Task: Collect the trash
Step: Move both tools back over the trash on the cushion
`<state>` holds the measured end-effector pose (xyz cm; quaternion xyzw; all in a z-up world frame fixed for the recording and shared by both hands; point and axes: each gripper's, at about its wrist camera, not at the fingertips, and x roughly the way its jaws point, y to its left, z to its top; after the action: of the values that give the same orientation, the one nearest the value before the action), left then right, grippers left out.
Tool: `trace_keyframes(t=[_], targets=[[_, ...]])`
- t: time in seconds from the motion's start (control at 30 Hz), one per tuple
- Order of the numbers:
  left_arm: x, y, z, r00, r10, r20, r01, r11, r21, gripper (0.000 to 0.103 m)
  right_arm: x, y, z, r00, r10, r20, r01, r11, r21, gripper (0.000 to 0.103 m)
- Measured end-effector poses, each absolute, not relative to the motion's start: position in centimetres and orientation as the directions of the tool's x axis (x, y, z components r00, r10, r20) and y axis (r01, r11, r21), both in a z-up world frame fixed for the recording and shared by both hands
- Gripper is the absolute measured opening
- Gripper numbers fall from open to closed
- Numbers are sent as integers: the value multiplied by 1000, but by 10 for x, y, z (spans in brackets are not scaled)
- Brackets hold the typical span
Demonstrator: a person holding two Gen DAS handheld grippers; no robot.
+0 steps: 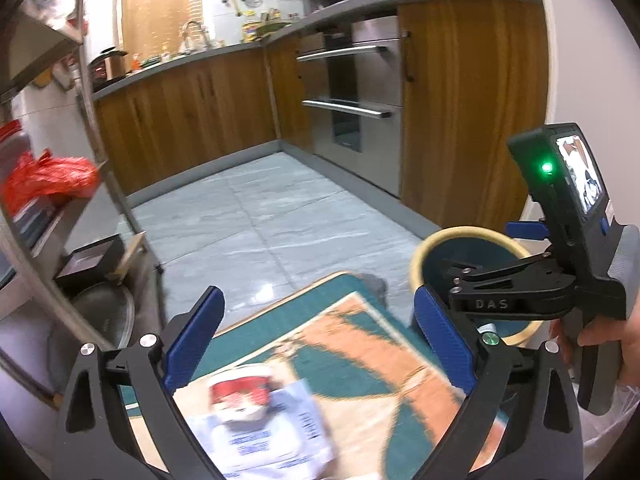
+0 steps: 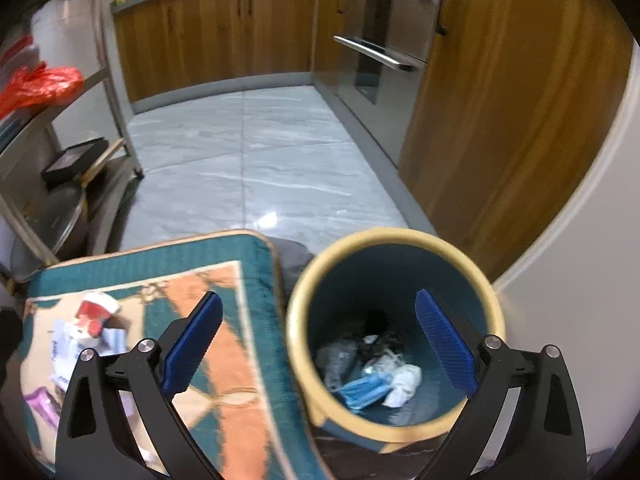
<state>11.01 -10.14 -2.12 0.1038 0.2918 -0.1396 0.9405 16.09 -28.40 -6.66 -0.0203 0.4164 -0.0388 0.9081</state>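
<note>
One "DAS"-marked right gripper [image 1: 486, 304]

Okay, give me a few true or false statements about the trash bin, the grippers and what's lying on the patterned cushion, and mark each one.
1. The trash bin already holds trash, including a blue face mask. True.
2. The right gripper grips a white wad. False: it is open and holds nothing.
3. Paper litter lies on the patterned cushion. True.
4. The left gripper is shut on the litter. False: it is open above the cushion.
</note>
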Motion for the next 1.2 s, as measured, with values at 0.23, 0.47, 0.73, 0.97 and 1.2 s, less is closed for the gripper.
trace_keyframes(t=[0.23,0.47,0.73,0.97,1.2], targets=[[106,-23,-15,800,-102,-591,184,980,80,97,164,-233,-67,651,-39,-758,-11,998,-61,97],[102,54,-18,784,9,-621,23,999,44,97,167,-185,-82,623,-9,-782,-84,993,-78,97],[104,95,-33,747,83,-659,-54,997,64,97,178,-146,-101,583,38,-812,-134,990,-50,97],[124,109,-59,681,118,-723,-96,993,71,97,198,-118,-126,526,99,-844,-197,980,-8,97],[140,111,-74,661,111,-742,-73,994,84,97,214,-86,-149,449,177,-876,-255,965,64,97]])
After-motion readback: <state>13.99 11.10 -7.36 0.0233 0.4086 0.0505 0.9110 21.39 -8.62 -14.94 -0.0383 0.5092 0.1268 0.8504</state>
